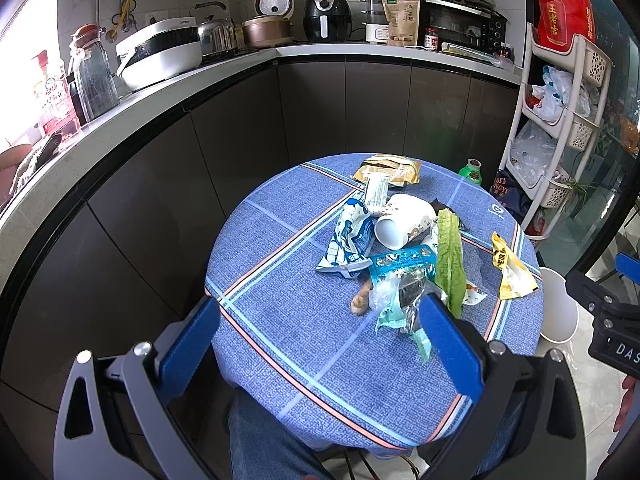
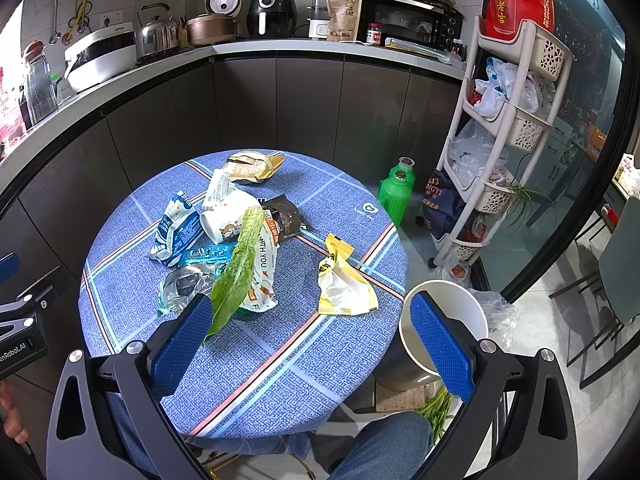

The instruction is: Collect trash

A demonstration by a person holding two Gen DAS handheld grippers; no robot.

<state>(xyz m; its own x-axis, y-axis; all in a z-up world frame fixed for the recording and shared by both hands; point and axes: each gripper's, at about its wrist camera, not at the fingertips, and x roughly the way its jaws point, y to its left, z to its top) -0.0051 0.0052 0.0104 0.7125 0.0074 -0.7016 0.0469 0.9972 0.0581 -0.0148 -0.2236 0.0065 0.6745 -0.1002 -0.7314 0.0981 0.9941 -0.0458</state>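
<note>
Round blue table (image 2: 280, 360) strewn with wrappers, lettuce leaf (image 2: 236, 272) lengthwise toward camera, both grippers' fingers spread wide, empty.

The round table is covered by a woven-looking blue tablecloth (image 2: 280, 344), matt and coarse in texture. A glossy foil sheen is shown by the yellow snack wrapper (image 2: 344, 284), and crinkled clear plastic film (image 2: 182, 286) is seen beside a limp lettuce leaf (image 2: 240, 264). The tipped paper cup (image 1: 404, 222) looks smooth. A smooth white plastic bin (image 2: 444, 320) is seen. The gripper pads (image 2: 442, 346) are of dimpled blue rubber, set in matt grey metal.
</note>
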